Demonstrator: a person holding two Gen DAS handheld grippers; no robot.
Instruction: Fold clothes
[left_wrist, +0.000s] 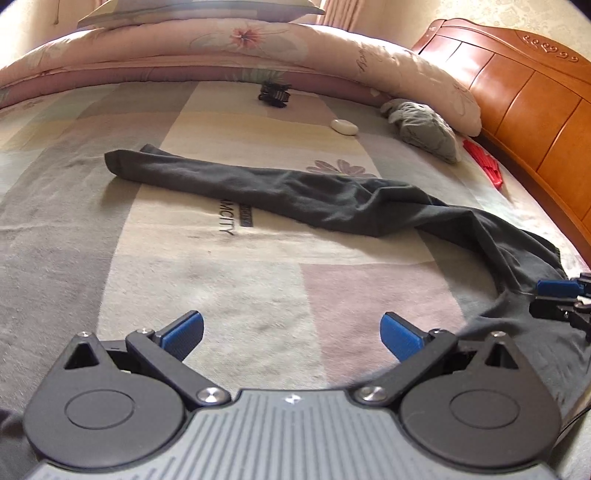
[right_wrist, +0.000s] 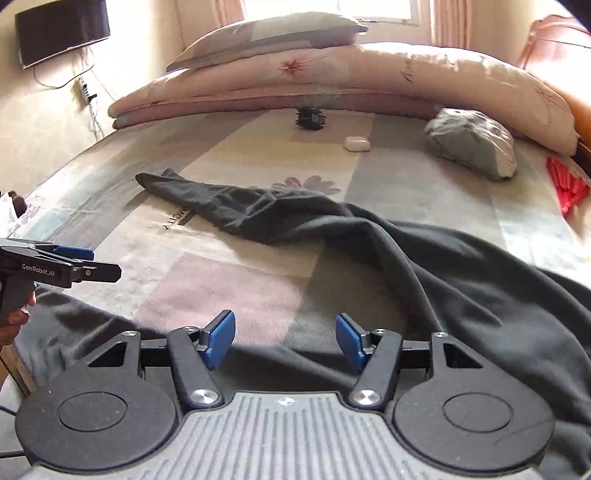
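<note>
A bedroom, daylight behind the curtains: I am working over a bed (right_wrist: 258, 280) with a patchwork sheet, a wooden headboard (left_wrist: 524, 110) on the right.

The dark grey garment (right_wrist: 424, 258) sprawls unfolded across the near right of the bed. One long narrow part, a sleeve or a leg, I cannot tell which, runs out to the far left, and the bulk is bunched in loose ridges at the near edge. My left claw (left_wrist: 291, 334) is spread wide over bare sheet, holding nothing, with cloth just beside its right finger. My right claw (right_wrist: 286, 339) is likewise spread, poised at the near hem, with nothing between its pads.

In my judgement the main risk is a poor grip. The hem lies in overlapping layers, so a claw closing here could take one layer only, or several, and the lift would then twist the piece rather than spread it. The far part is creased over itself, and dragging it could set that crease into the fold. The loose sheet might be pinched along with the cloth.

Beyond lie a crumpled pale grey cloth (right_wrist: 472, 146), a small white object (right_wrist: 357, 144), a black clip-like thing (right_wrist: 310, 119) and something red (right_wrist: 567, 188). They sit well apart but within reach of a swung sleeve. Folded quilts (right_wrist: 332, 77) are stacked at the far end.
</note>
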